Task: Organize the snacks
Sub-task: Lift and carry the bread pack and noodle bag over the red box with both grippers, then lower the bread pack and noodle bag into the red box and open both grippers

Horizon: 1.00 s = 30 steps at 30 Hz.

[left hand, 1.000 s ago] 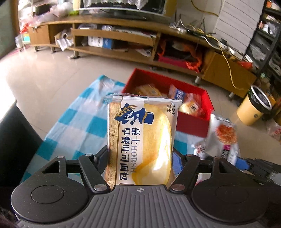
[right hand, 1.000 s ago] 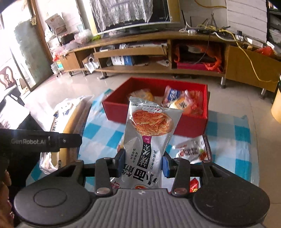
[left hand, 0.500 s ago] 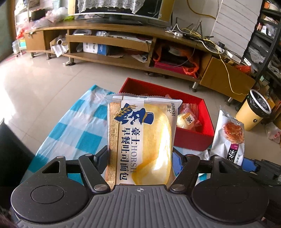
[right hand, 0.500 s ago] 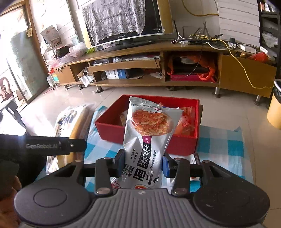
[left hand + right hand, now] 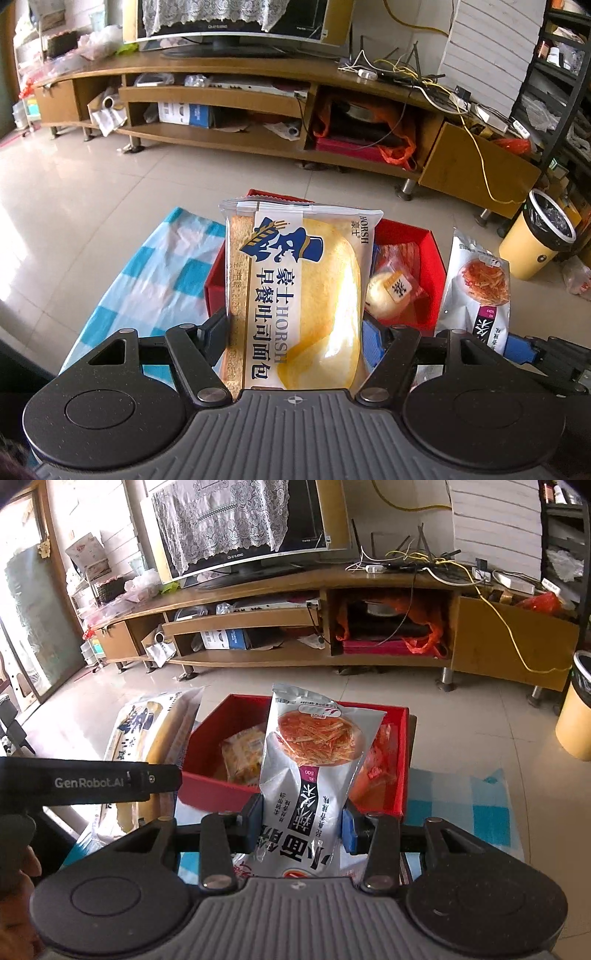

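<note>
In the left wrist view, a bread packet point(image 5: 295, 299) is held upright by the left gripper point(image 5: 297, 332); its two fingers are pressed against the two long sides of the packet. The packet is clear with a white and blue label, and a yellow loaf is seen through it. Behind the packet, at 12 o'clock, a red box point(image 5: 430, 254) is seen on a blue and white checked cloth point(image 5: 162, 266). Inside the box, at 2 o'clock from the gripper, a small round wrapped bun point(image 5: 391, 295) is lying. At 3 o'clock a silver noodle bag point(image 5: 480, 291) is seen, and it is held by blue pads of the other tool.

In the right wrist view, the same silver noodle bag point(image 5: 314, 771) is clamped upright by the right gripper point(image 5: 302, 821), with one finger on each side of its lower half. The red box point(image 5: 207, 746) is seen directly behind it at 12 o'clock, and an orange snack packet point(image 5: 242, 757) is lying in its left part. At 9 o'clock the body of the left tool is crossing the picture, and the bread packet point(image 5: 147, 723) is seen behind it.

Far behind, at 12 o'clock, a wooden TV cabinet point(image 5: 303, 587) is standing on the tiled floor, and a yellow bin point(image 5: 535, 243) is placed at 2 o'clock
</note>
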### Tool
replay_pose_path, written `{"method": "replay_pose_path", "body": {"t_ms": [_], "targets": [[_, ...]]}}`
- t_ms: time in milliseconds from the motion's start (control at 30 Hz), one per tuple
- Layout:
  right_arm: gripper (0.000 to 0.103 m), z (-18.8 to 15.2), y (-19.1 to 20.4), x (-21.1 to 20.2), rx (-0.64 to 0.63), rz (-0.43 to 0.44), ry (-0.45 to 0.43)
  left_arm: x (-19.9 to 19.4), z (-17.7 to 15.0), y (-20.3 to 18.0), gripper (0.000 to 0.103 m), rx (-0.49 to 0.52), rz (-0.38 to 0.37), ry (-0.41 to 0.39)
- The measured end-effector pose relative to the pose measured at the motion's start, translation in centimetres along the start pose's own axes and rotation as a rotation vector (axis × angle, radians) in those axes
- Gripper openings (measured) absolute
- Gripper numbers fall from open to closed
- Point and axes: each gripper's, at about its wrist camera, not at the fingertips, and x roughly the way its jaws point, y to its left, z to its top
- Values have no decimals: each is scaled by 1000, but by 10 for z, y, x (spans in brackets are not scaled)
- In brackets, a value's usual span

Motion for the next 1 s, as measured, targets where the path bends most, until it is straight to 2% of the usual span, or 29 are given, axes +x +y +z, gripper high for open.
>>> {"method": "replay_pose_path", "body": {"t_ms": [533, 1000], "targets": [[40, 33, -17, 39, 6, -38, -8, 40, 28, -23, 75, 76, 78, -17], [40, 48, -33, 88, -14, -54, 23, 86, 47, -31, 75, 112, 134, -2]]}}
